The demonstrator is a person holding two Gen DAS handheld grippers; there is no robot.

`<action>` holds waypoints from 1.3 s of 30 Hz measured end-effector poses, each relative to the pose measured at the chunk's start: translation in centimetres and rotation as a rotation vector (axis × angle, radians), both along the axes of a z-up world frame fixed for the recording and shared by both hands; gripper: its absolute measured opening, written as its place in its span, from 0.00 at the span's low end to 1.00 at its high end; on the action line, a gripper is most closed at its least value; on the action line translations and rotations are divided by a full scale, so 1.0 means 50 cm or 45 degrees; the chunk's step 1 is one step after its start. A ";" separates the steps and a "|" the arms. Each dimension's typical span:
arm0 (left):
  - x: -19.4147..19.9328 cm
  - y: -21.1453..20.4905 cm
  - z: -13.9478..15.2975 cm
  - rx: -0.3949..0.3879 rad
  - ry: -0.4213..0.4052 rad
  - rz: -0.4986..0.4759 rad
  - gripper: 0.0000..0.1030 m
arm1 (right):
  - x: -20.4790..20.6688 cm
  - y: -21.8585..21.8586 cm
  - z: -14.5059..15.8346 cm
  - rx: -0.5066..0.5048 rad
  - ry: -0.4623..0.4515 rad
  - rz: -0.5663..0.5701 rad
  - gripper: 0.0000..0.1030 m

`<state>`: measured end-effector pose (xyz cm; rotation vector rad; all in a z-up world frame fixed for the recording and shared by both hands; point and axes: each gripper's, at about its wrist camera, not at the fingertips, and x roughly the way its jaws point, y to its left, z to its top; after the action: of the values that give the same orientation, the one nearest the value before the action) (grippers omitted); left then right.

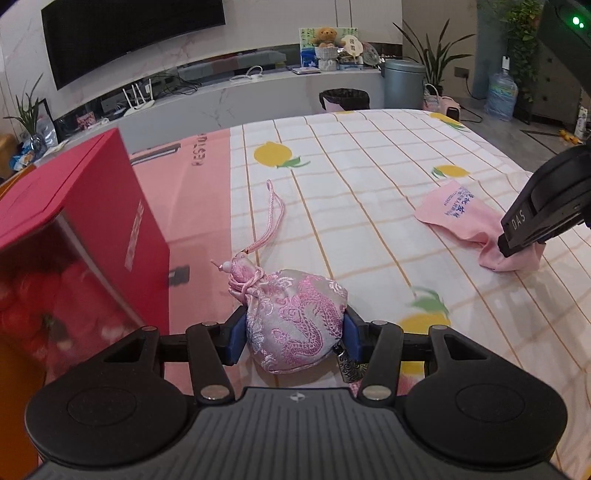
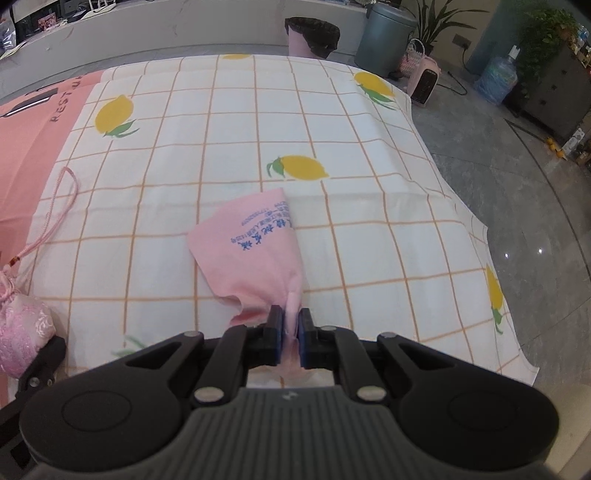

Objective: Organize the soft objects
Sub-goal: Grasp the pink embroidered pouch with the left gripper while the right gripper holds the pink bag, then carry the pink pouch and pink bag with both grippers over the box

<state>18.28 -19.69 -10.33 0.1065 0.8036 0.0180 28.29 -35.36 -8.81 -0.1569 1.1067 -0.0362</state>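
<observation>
A pink brocade drawstring pouch point(image 1: 295, 317) with a dragon pattern and a looped cord lies on the lemon-print tablecloth point(image 1: 369, 177). My left gripper point(image 1: 293, 332) is shut on the pouch, its blue pads pressing both sides. The pouch also shows in the right wrist view point(image 2: 20, 332). A flat pink cloth point(image 2: 251, 251) with blue printed text lies on the tablecloth point(image 2: 332, 110). My right gripper point(image 2: 291, 332) is shut on the cloth's bunched near end. The right gripper also shows in the left wrist view point(image 1: 517, 245) on the cloth point(image 1: 461, 210).
An open red box point(image 1: 96, 206) stands at the left, close to the pouch. The table's right edge point(image 2: 461, 206) drops to a grey floor. A bin with a black liner point(image 2: 312, 33) and a grey bin point(image 2: 384, 37) stand beyond the far edge.
</observation>
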 end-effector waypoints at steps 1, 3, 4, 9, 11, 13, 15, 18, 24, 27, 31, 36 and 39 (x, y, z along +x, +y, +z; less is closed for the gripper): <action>-0.005 0.002 0.001 -0.004 0.008 -0.004 0.57 | -0.008 0.001 0.006 0.001 -0.009 -0.002 0.06; -0.014 0.006 0.001 -0.005 0.021 -0.010 0.57 | -0.024 0.004 0.021 0.005 -0.035 -0.006 0.06; -0.018 0.008 0.001 0.000 0.025 -0.012 0.57 | -0.033 0.004 0.029 0.015 -0.049 -0.010 0.06; -0.042 0.025 0.010 0.009 0.050 -0.055 0.57 | -0.082 0.018 0.055 0.088 -0.090 -0.001 0.06; -0.051 0.038 0.026 -0.013 0.050 -0.060 0.57 | -0.100 0.031 0.082 0.066 -0.145 0.012 0.06; -0.064 0.057 0.052 -0.042 0.033 -0.071 0.57 | -0.116 0.041 0.125 0.076 -0.220 0.006 0.06; -0.074 0.074 0.086 -0.047 0.003 -0.079 0.57 | -0.133 0.058 0.177 0.100 -0.303 0.020 0.06; -0.093 0.117 0.158 -0.048 -0.078 -0.106 0.57 | -0.160 0.099 0.262 0.111 -0.446 0.095 0.06; -0.136 0.248 0.294 -0.128 -0.186 -0.084 0.57 | -0.227 0.217 0.415 0.156 -0.680 0.268 0.06; -0.162 0.317 0.347 -0.102 -0.277 -0.048 0.57 | -0.266 0.294 0.472 0.191 -0.773 0.375 0.06; -0.189 0.417 0.390 -0.006 -0.403 0.084 0.57 | -0.311 0.392 0.517 0.262 -0.860 0.512 0.06; -0.201 0.517 0.376 0.004 -0.342 0.191 0.57 | -0.329 0.499 0.531 0.379 -0.851 0.655 0.06; -0.210 0.545 0.342 0.036 -0.284 0.201 0.57 | -0.321 0.555 0.512 0.412 -0.790 0.728 0.06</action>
<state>7.77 7.58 6.76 0.0666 0.5872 0.1874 12.26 -7.60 16.80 -0.1517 0.4092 0.5693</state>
